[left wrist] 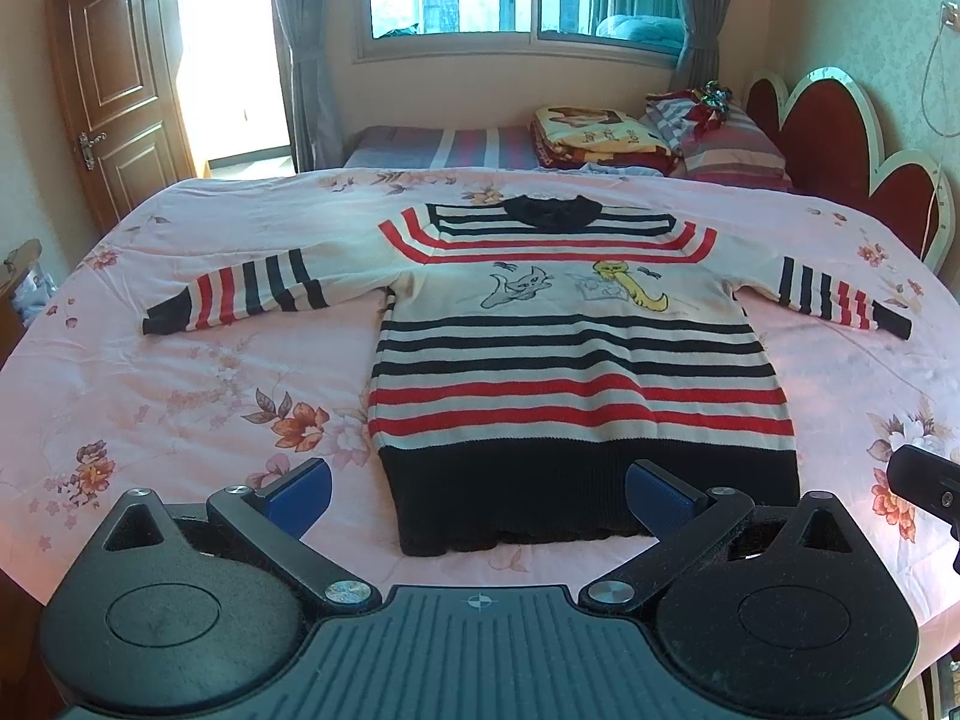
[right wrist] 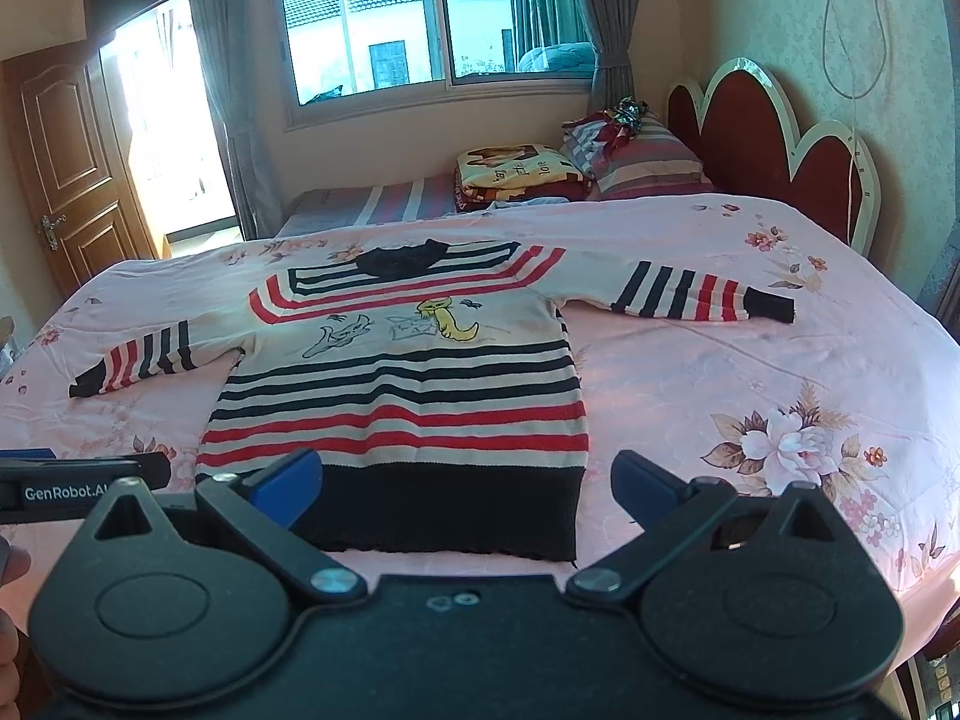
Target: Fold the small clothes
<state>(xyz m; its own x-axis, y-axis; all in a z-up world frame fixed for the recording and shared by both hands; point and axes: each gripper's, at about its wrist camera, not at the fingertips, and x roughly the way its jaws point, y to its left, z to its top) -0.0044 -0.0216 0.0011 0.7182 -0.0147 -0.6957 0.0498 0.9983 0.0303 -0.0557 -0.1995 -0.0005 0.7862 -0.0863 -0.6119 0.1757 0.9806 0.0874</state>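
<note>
Left wrist view: I see my left gripper released, its blue-padded fingers spread wide and holding nothing, hovering just short of the hem.
Right wrist view: my right gripper is likewise released and empty, blue pads apart above the near edge.
Garment: a small knitted sweater with white, navy and red stripes and two cartoon cats lies flat, front up, sleeves stretched out to both sides, dark hem towards me.
Surface: pink floral bedspread under the sweater.
Behind: folded blankets and striped pillows by the red scalloped headboard.
</note>
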